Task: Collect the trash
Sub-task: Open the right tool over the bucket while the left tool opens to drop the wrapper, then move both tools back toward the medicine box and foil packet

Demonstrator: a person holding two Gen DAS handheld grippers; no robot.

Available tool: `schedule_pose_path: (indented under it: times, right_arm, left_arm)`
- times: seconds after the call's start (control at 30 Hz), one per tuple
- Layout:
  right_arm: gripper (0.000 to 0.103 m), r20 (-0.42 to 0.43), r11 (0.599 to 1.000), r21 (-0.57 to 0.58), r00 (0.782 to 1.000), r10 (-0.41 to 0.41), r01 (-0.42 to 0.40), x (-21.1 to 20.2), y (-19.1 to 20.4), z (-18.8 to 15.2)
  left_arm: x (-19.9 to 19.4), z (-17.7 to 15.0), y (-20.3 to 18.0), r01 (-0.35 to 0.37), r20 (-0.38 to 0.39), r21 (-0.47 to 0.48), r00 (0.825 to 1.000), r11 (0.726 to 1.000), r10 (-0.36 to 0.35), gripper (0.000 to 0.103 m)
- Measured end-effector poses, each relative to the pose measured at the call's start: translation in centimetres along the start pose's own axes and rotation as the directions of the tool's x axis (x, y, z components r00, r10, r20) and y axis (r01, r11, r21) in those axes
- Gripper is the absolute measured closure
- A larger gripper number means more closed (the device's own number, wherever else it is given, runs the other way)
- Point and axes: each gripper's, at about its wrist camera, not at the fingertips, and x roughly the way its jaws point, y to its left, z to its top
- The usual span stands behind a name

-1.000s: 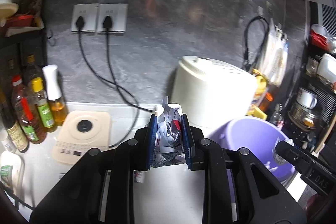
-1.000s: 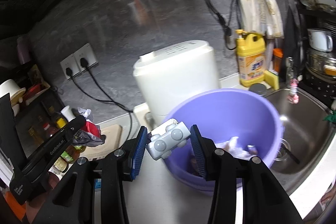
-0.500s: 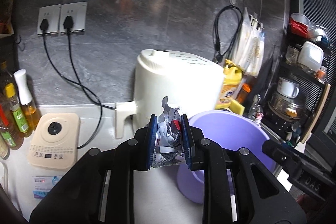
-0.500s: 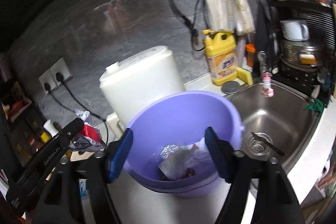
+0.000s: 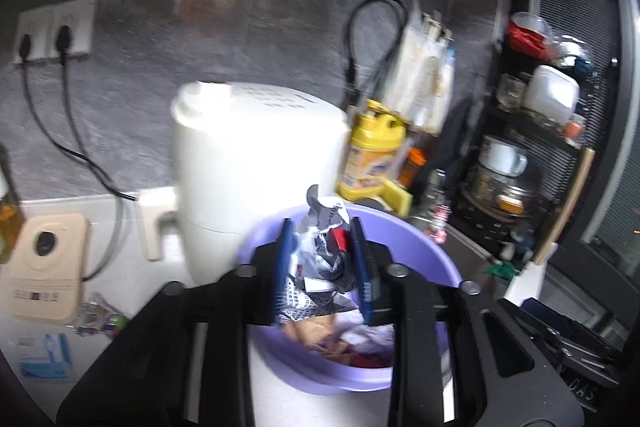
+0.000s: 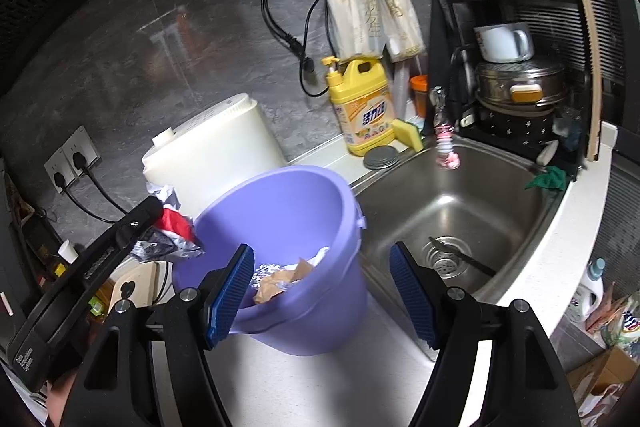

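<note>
My left gripper (image 5: 322, 263) is shut on a crumpled grey, white and red wrapper (image 5: 320, 255) and holds it over the rim of the purple bucket (image 5: 432, 267). In the right wrist view the wrapper (image 6: 172, 227) hangs at the bucket's (image 6: 320, 291) left rim. The bucket holds crumpled paper, foil and brown scraps (image 6: 280, 277). My right gripper (image 6: 322, 291) is open wide and empty, just in front of the bucket.
A white appliance (image 5: 248, 155) stands behind the bucket. A yellow detergent bottle (image 6: 362, 107) and a steel sink (image 6: 452, 211) lie to the right. A beige scale (image 5: 44, 267), small wrappers (image 5: 96, 319) and a blue-white packet (image 5: 44, 355) lie on the counter at left.
My left gripper carried the wrapper rightward to the bucket's rim. My right gripper let a small grey item fall into the bucket, opened wide and drew back.
</note>
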Motion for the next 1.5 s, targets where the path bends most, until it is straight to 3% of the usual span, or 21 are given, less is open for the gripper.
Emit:
schedule_pose_path:
  times: [0.03, 0.07, 0.17, 0.47, 0.77, 1.0, 1.5]
  right_arm:
    - [0.033, 0.003, 1.0, 0.002, 1.0, -0.002, 0.002, -0.2, -0.2, 0.0]
    - [0.033, 0.005, 1.0, 0.007, 1.0, -0.001, 0.001, -0.3, -0.4, 0.0]
    - [0.033, 0.005, 0.999, 0.032, 1.0, 0.004, -0.004, -0.4, -1.0, 0.0]
    - [0.031, -0.007, 0.999, -0.001, 0.999, 0.035, -0.035, 0.4, 1.1, -0.2]
    - [0.022, -0.027, 0.989, -0.072, 0.992, 0.126, -0.127, 1.4, 6.0, -0.8]
    - [0.008, -0.032, 0.974, -0.148, 0.985, 0.17, -0.173, 1.2, 9.5, -1.8]
    - [0.008, -0.114, 0.941, -0.188, 0.958, 0.263, -0.281, 2.3, 14.4, -4.5]
  left_arm:
    - [0.2, -0.1, -0.3, 0.007, -0.009, 0.007, 1.0, 1.0, -0.007, 0.049]
    - [0.4, -0.2, -0.7, 0.012, -0.02, 0.02, 1.0, 1.0, -0.012, 0.045]
    - [0.0, -0.1, -0.8, -0.018, -0.011, 0.051, 1.0, 0.999, 0.019, 0.043]
    - [-2.4, 0.2, 4.6, -0.106, 0.007, -0.01, 0.994, 0.994, 0.106, 0.035]
    - [-5.1, 0.1, 8.7, -0.216, 0.031, -0.042, 0.975, 0.975, 0.218, 0.018]
    - [-7.3, -0.5, 11.5, -0.292, 0.034, -0.068, 0.955, 0.954, 0.295, 0.007]
    - [-11.2, -2.3, 16.1, -0.412, 0.012, -0.104, 0.91, 0.905, 0.415, 0.006]
